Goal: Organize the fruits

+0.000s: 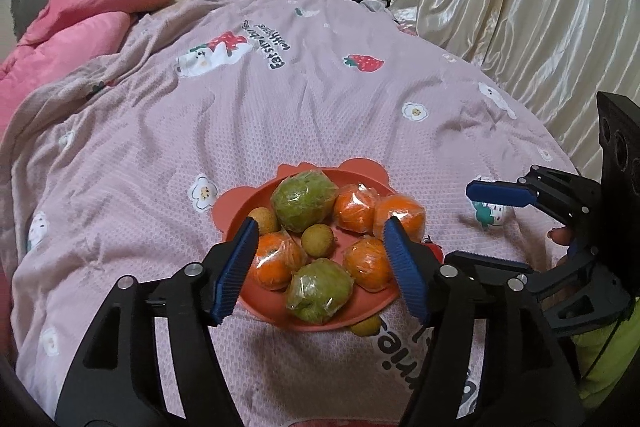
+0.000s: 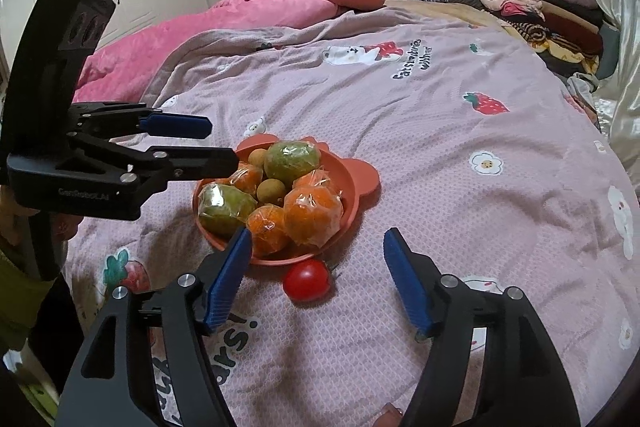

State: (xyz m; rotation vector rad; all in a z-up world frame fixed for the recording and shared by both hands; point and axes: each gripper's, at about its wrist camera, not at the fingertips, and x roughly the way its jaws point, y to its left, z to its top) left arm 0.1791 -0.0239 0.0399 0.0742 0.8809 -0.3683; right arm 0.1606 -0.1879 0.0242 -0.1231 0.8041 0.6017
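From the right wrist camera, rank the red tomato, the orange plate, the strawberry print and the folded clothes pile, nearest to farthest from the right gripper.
1. Red tomato, on the blanket just ahead of the right gripper.
2. Orange plate, behind it.
3. Strawberry print, farther right.
4. Folded clothes pile, far right by the headboard.

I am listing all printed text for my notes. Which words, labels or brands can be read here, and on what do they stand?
"Eat strawberries with..." on the pink blanket; the last word is too blurred to read.
"...ars!" on the blanket's near part, letters partly hidden.
A brand on the left tool's body, too blurred to spell surely.
The fruit wrappers show no text.
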